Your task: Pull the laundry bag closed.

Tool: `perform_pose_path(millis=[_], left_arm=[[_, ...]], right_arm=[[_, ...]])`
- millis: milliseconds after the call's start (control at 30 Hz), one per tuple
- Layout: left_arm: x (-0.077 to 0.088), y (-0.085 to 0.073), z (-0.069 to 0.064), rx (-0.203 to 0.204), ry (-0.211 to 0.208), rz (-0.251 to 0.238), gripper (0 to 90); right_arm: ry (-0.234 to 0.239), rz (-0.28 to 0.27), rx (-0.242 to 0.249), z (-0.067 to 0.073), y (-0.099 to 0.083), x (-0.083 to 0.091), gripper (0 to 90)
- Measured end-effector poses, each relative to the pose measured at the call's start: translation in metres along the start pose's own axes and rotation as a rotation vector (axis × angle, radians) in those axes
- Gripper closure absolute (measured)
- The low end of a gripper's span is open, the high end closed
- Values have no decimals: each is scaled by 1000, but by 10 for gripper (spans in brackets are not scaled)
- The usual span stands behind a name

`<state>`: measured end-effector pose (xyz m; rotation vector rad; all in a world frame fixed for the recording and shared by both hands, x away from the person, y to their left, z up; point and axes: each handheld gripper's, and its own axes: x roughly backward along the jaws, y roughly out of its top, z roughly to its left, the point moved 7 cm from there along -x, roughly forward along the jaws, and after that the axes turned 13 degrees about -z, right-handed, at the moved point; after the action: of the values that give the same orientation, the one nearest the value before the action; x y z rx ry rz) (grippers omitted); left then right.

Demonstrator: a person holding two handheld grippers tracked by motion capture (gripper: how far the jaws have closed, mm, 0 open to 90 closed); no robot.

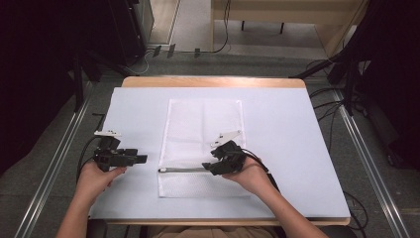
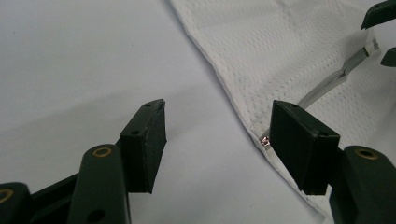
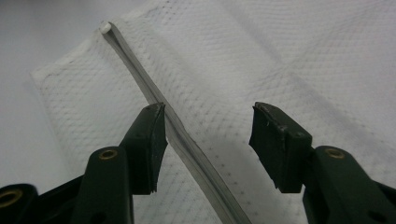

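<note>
A lab or test room set up for recording, not a home: a small wooden counter (image 1: 213,82) under a pale sheet stands on grey carpet, metal floor rails (image 1: 54,163) run along both sides, black stands and loose cables (image 1: 327,109) crowd the far corners.
</note>
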<state>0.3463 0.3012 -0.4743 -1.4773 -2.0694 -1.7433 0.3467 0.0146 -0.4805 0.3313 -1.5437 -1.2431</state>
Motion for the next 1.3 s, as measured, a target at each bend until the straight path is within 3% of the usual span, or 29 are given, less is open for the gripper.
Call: perform_pose_path(millis=[600, 900, 1300], left_arm=[[-1, -1, 0, 5, 2, 3, 373], [2, -1, 2, -3, 8, -4, 372], [2, 0, 1, -8, 1, -18, 371]], right_arm=[[109, 21, 4, 31, 10, -34, 553], [129, 15, -16, 40, 15, -48, 593], [173, 3, 3, 61, 24, -67, 688]])
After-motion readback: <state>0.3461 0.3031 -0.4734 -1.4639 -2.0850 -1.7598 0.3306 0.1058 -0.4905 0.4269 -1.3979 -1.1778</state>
